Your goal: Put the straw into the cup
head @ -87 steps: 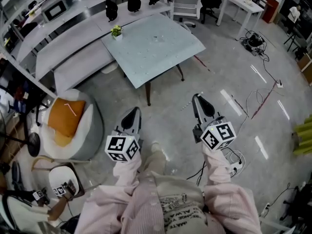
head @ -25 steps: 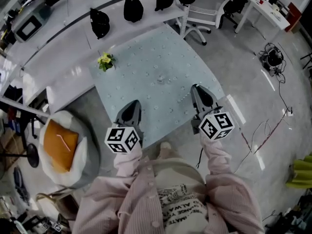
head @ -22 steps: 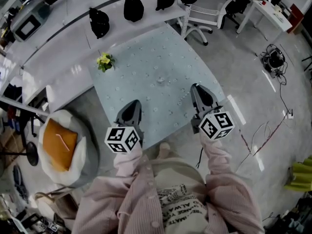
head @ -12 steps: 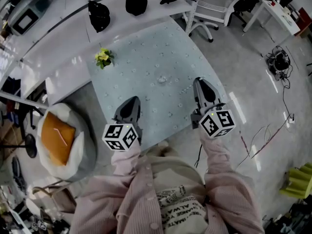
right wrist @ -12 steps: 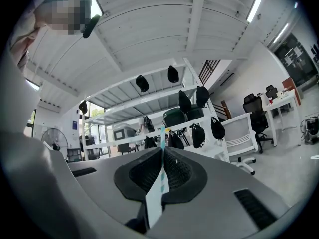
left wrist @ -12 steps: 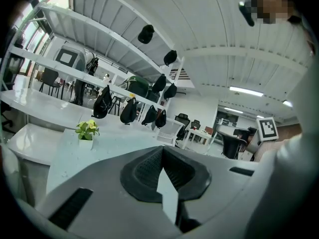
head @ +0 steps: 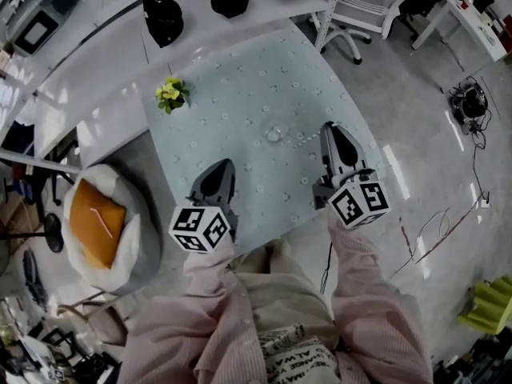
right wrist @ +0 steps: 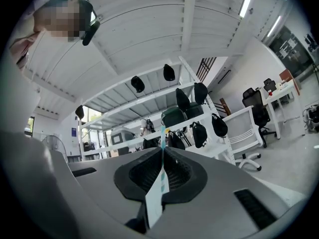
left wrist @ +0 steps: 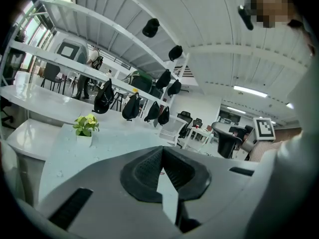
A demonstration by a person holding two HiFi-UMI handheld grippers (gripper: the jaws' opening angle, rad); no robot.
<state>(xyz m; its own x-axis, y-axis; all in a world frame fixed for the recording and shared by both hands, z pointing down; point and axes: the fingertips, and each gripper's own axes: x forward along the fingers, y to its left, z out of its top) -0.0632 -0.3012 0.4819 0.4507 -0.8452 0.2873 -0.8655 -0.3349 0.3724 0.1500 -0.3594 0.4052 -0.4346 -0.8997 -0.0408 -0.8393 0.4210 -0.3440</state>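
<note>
A small clear cup [head: 274, 134] stands near the middle of the pale blue-green table [head: 232, 78]. My right gripper [head: 330, 128] hovers just right of the cup, shut on a thin white paper-wrapped straw [head: 303, 138] that sticks out to its left. In the right gripper view the straw [right wrist: 160, 173] rises between the closed jaws of the right gripper [right wrist: 163, 151], with its teal tip above them. My left gripper [head: 218, 174] is over the table's near part, and in the left gripper view this gripper [left wrist: 162, 151] has its jaws together with nothing seen in them.
A small potted plant [head: 171, 93] sits at the table's far left, and the plant [left wrist: 84, 125] shows in the left gripper view too. Black bags [head: 162, 18] line a white bench behind. A beanbag with an orange cushion [head: 100, 222] lies left. An office chair [head: 360, 6] and floor cables [head: 472, 102] are right.
The person has walked up to the table, so both grippers went from over the floor to over the table's near part. The right gripper still carries the straw, now close to the cup.
</note>
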